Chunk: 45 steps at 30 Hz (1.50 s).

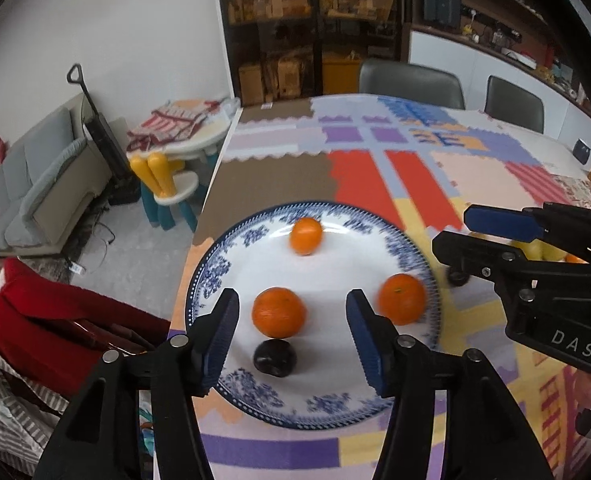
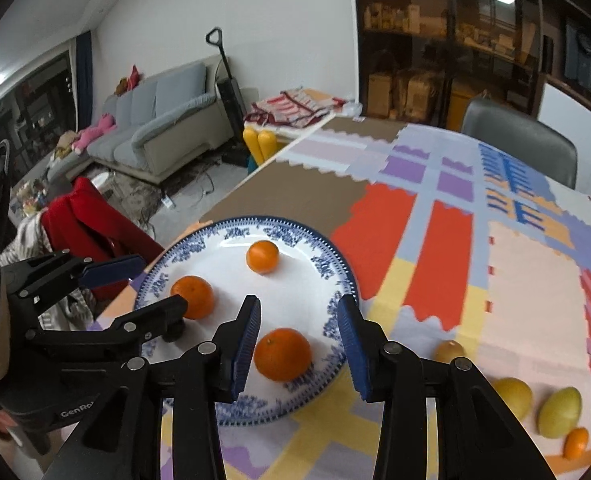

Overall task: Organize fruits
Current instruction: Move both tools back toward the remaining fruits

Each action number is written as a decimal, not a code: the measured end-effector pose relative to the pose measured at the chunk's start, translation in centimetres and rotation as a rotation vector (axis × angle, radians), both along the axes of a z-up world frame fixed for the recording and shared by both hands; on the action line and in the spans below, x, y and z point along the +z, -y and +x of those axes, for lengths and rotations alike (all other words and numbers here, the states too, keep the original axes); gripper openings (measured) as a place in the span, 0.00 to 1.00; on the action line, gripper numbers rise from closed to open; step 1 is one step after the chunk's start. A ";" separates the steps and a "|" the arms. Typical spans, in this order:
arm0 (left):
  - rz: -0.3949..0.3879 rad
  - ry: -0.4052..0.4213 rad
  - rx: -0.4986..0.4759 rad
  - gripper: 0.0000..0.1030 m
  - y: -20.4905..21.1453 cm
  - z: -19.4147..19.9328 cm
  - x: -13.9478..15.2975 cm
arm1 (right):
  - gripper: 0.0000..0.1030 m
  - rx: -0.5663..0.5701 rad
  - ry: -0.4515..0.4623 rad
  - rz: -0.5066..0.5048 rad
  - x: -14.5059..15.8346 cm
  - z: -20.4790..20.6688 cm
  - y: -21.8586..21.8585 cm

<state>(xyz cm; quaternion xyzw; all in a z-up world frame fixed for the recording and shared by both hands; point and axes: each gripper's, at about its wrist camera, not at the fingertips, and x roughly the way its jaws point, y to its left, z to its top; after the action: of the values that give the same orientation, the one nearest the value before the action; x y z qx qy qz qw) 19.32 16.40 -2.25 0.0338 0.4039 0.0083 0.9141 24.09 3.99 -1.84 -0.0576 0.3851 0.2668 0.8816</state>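
A blue-and-white plate (image 1: 375, 394) (image 2: 327, 268) lies on the patterned tablecloth. It holds three oranges: a far one (image 1: 305, 235) (image 2: 262, 256), one on the left side (image 1: 279, 318) (image 2: 193, 297) and one by the right rim (image 1: 402, 298) (image 2: 282, 354), plus a dark plum (image 1: 275, 358). My left gripper (image 1: 291, 336) is open above the plate, straddling the left orange and the plum. My right gripper (image 2: 299, 340) is open over the right rim, around the right orange; it also shows in the left wrist view (image 1: 451, 228).
Off the plate to the right lie a brown fruit (image 2: 449, 352), two yellow lemons (image 2: 513, 398) (image 2: 560, 412) and a small orange (image 2: 576, 443). The table's left edge (image 1: 209, 192) drops to the floor. A red cloth on a chair (image 1: 55, 320) sits beside it. Grey chairs (image 1: 411, 82) stand behind.
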 end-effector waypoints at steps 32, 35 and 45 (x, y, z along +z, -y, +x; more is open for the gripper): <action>-0.063 0.215 -0.122 0.68 13.0 -9.3 7.7 | 0.63 -0.226 0.239 0.053 8.0 -12.2 15.4; -0.076 0.213 -0.142 0.69 14.3 -9.5 7.6 | 0.63 -0.245 0.240 0.055 8.1 -12.6 16.6; -0.084 0.213 -0.157 0.74 18.1 -10.2 6.0 | 0.63 -0.317 0.235 0.043 7.3 -13.5 21.1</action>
<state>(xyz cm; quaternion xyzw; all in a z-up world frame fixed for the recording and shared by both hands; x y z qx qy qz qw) 9.16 -1.71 3.70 0.0258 0.3008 -0.0767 0.9502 10.63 -17.15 5.47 -0.0083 0.2778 0.1241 0.9526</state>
